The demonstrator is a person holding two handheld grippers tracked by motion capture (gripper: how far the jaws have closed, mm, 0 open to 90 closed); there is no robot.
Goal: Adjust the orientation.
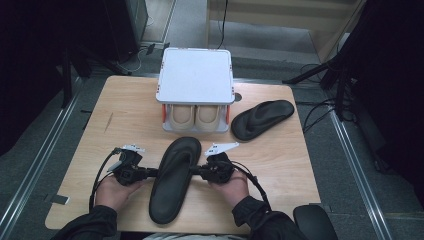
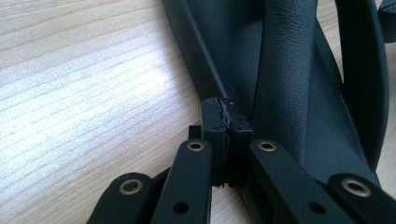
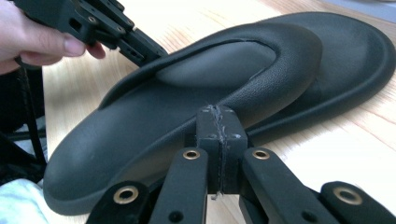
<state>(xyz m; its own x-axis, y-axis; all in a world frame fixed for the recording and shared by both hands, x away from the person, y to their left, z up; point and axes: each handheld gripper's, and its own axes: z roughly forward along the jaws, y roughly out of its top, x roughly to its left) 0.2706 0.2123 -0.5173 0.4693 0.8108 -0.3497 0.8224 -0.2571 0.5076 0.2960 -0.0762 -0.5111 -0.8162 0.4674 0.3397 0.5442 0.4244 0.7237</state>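
High view: the near black sandal point(image 1: 173, 180) is flanked by the left gripper point(image 1: 150, 173) and the right gripper point(image 1: 196, 171), each pressed together at its edge. Whether any rim is pinched between the meeting jaws is hidden. The beige shoes point(image 1: 195, 116) are half covered by the white rack point(image 1: 195, 75).

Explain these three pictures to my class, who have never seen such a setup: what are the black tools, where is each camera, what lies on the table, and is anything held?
No robot is here: a person sits at a wooden table with a hand-held two-jaw tool in each hand. The high view looks down from above the person. There the left gripper and the right gripper meet a black flip-flop from either side. The other two pictures come from small cameras riding on the tools, looking along their black jaws. In the left gripper view the jaws are pressed together at the sandal's edge, beside its strap. In the right gripper view the jaws are likewise closed at the opposite edge, apparently pinching the rim. Farther back lies a second black flip-flop, and a white shoe rack with orange posts holds a pair of beige shoes on its lower shelf.
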